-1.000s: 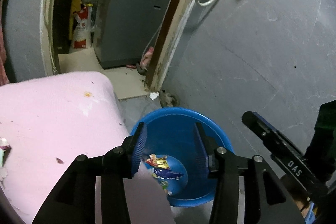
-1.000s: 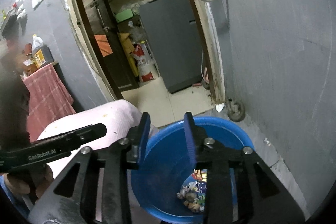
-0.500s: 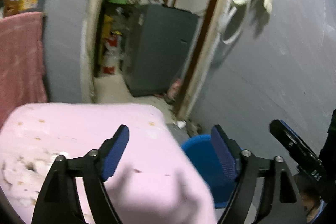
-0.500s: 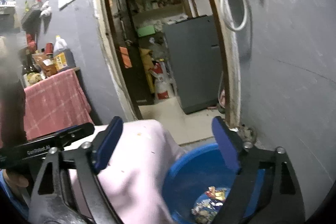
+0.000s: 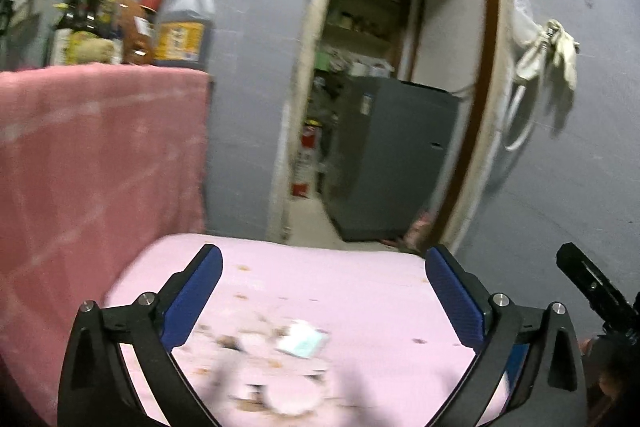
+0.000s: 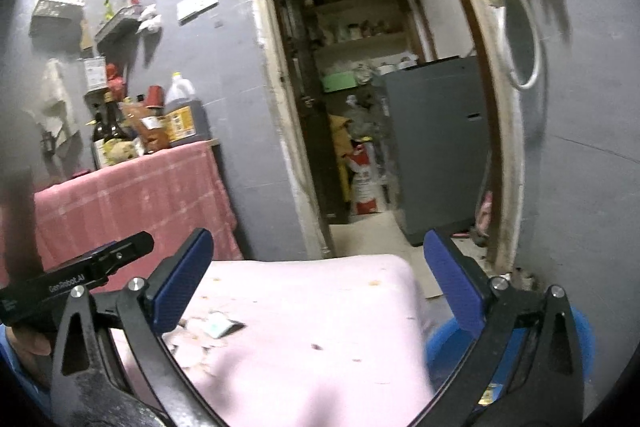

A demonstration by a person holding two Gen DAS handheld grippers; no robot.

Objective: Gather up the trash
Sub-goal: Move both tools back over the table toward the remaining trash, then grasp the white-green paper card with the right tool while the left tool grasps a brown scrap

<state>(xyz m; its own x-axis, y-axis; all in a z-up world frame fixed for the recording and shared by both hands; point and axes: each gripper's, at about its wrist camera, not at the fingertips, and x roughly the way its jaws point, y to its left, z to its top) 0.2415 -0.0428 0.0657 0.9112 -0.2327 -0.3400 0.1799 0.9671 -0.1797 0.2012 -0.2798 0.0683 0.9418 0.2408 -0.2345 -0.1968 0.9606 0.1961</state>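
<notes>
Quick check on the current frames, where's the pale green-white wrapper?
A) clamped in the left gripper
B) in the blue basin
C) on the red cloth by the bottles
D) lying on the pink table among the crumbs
D: the wrapper lies flat on the pink table among scattered scraps, ahead of the open left gripper; the right wrist view shows it too, with the blue basin off the table's right edge.

Both grippers have swung up and left, away from the blue bin (image 6: 580, 331). A second ago the left gripper (image 5: 324, 291) and right gripper (image 6: 320, 277) were narrowly parted over the bin; now both gape wide above the pink table (image 5: 360, 291), where a pale wrapper (image 5: 302, 341) and crumbs have come into view.
</notes>
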